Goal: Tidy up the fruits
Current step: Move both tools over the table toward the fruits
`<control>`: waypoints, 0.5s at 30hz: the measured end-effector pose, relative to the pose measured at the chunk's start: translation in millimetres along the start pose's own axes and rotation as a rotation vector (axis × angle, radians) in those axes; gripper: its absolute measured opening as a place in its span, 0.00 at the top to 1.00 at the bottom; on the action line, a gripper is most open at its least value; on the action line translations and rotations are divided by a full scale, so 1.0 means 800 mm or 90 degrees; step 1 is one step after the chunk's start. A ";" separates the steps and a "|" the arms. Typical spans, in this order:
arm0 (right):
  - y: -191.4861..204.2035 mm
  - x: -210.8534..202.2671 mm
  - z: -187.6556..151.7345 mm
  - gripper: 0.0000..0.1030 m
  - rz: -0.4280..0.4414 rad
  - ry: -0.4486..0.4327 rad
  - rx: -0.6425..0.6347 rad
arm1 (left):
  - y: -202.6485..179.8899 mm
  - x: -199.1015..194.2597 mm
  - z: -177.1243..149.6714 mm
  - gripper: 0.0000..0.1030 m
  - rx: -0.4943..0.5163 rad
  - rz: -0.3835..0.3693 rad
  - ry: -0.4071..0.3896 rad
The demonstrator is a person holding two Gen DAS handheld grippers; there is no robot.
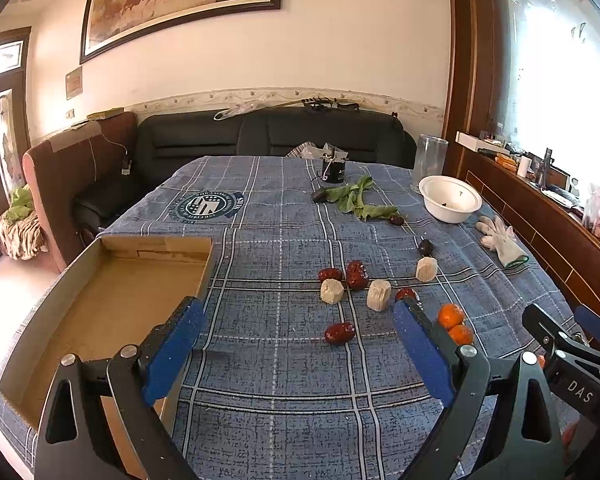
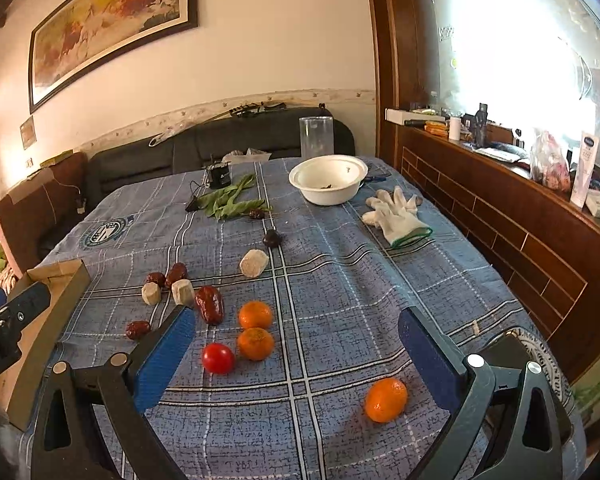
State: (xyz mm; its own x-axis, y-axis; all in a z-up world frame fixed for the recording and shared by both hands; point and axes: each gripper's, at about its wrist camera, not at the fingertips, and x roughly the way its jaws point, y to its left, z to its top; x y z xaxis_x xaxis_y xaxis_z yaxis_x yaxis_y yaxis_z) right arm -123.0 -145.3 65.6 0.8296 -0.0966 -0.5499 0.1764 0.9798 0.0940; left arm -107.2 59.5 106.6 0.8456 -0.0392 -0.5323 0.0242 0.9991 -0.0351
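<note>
1. The table is covered with a blue plaid tablecloth (image 2: 340, 280), woven-looking with white and dark grid lines, and a bit rumpled toward the right edge.
2. A shallow cardboard box (image 1: 112, 280) sits at the left corner. It's plain brown, open-topped, with nothing in it as far as I can see.
3. The fruit is scattered mid-table. There are three mandarins, round with dimpled orange peel: two touching each other (image 2: 256, 330), and a third (image 2: 385, 399) on its own nearer the right tongs.
4. A smooth, shiny cherry tomato (image 2: 218, 358) lies just beside the mandarin pair.
5. The red dates are wrinkly, glossy and oblong. The biggest date (image 2: 209, 304) has its long axis running roughly toward and away from the camera. A smaller one (image 2: 137, 329) lies more sideways, and two more (image 2: 168, 276) sit in a cluster behind.
6. Three pale chunky cut pieces (image 2: 254, 263), chalky and matte, are mixed in with the dates. I can't tell what they are.
7. Further back are a white bowl (image 2: 328, 180), a knit white glove (image 2: 396, 216), some floppy green leaves (image 2: 232, 202) and a clear cylinder jar (image 2: 316, 136).
8. The left gripper (image 1: 300, 320) has its blue-padded jaws spread wide, holding nothing, above the cloth beside the box.
9. The right gripper (image 2: 296, 332) is also wide open and empty, with the mandarin pair and the tomato sitting between its fingers in view.
</note>
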 end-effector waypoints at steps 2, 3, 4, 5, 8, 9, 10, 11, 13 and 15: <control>-0.004 0.001 -0.001 0.00 0.005 0.006 0.003 | 0.006 -0.001 0.004 0.07 0.004 0.009 -0.002; -0.007 0.000 0.000 0.00 0.007 0.005 0.001 | 0.010 -0.002 0.008 0.07 0.005 0.016 -0.005; -0.010 0.000 0.001 0.00 0.006 0.003 -0.003 | 0.020 -0.005 0.014 0.07 0.000 0.028 -0.015; -0.014 -0.002 0.003 0.00 0.001 -0.003 -0.008 | 0.029 -0.008 0.017 0.07 -0.007 0.034 -0.022; -0.027 0.000 0.011 0.00 -0.003 -0.007 -0.014 | 0.062 -0.007 0.027 0.07 -0.044 0.040 -0.019; -0.033 0.003 0.014 0.00 0.001 -0.003 -0.008 | 0.067 -0.005 0.029 0.07 -0.051 0.036 -0.014; -0.038 0.006 0.015 0.00 0.007 0.003 -0.001 | 0.072 -0.001 0.029 0.07 -0.057 0.032 -0.005; -0.043 0.013 0.017 0.00 0.017 0.015 0.008 | 0.074 0.004 0.028 0.07 -0.060 0.031 0.004; -0.048 0.023 0.018 0.00 0.029 0.036 0.018 | 0.071 0.018 0.023 0.07 -0.057 0.025 0.028; -0.050 0.037 0.017 0.01 0.056 0.065 0.023 | 0.063 0.032 0.016 0.07 -0.052 0.003 0.057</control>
State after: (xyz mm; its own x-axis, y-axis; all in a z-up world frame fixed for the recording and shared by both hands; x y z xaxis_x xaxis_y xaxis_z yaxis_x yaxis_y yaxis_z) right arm -98.4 -189.9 56.8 0.7845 0.0090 -0.6201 0.1268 0.9764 0.1746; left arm -77.1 109.1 102.0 0.7948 -0.0389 -0.6057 -0.0266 0.9948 -0.0988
